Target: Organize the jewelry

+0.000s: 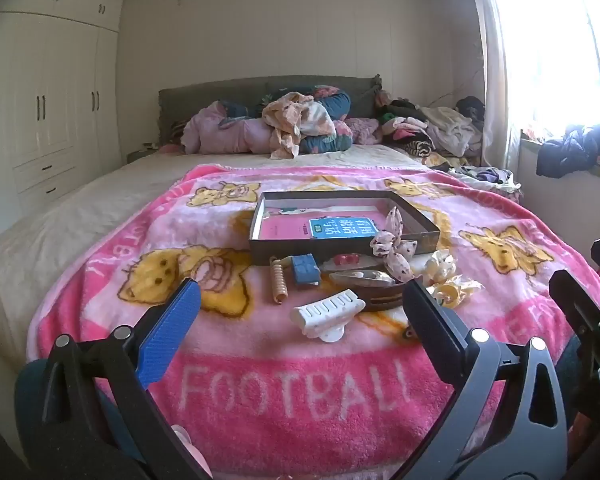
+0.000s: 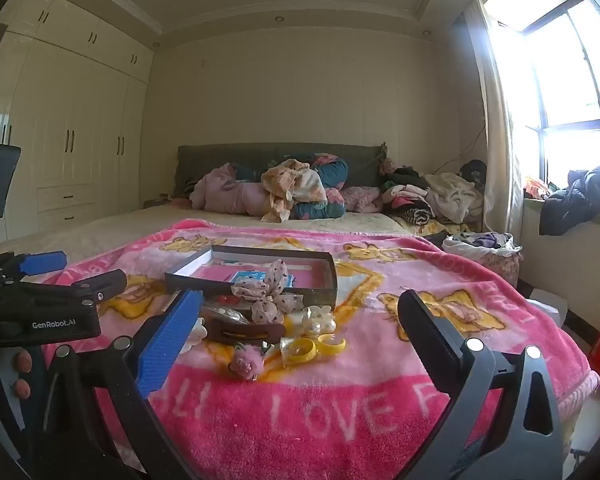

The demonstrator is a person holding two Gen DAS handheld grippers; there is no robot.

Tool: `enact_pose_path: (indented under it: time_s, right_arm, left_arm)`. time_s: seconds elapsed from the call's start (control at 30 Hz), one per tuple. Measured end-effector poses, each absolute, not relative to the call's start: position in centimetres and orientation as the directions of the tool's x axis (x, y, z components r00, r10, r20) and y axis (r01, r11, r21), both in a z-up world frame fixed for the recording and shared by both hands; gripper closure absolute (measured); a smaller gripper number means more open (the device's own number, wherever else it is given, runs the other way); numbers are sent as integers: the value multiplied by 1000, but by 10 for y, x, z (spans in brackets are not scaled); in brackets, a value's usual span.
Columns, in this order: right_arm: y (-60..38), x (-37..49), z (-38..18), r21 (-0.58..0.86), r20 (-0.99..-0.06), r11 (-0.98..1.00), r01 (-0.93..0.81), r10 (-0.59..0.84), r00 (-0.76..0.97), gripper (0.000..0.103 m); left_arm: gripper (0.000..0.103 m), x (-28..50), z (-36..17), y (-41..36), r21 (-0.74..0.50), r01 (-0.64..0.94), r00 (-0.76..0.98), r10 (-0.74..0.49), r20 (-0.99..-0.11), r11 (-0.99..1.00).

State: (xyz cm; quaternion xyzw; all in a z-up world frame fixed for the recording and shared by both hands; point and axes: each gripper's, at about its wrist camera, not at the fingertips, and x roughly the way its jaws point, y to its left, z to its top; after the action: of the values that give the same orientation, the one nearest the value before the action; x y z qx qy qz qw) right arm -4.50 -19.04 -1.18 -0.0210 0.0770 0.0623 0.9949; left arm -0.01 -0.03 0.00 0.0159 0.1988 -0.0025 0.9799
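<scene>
Each gripper is built of black plastic links joined by round silver pins. The left gripper (image 1: 300,312) carries one finger faced with a ribbed blue pad (image 1: 172,332) and one plain black finger (image 1: 432,320); the right gripper (image 2: 296,324) is made the same way, blue pad (image 2: 172,340) on one side and black finger (image 2: 428,332) on the other. Seen from the right wrist, the left gripper's black body bears white "GenRobot.AI" lettering (image 2: 54,324) and small screws.

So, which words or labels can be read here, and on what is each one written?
"FOOTBALL": pink blanket, left wrist view.
"LOVE", with cut-off letters either side: same blanket, right wrist view.
"GenRobot.AI": left gripper body.
Blue card in the box: characters too blurred to read.
</scene>
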Motion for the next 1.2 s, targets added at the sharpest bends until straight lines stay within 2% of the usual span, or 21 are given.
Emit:
enact_pose_path:
  time_s: [1.2]
  right_arm:
    - [-191,-46,-12,-34,-160,991,-126,120,980,5]
  left_arm:
    - [10,-2,2,-2,21,16,917,-6,-398,1000]
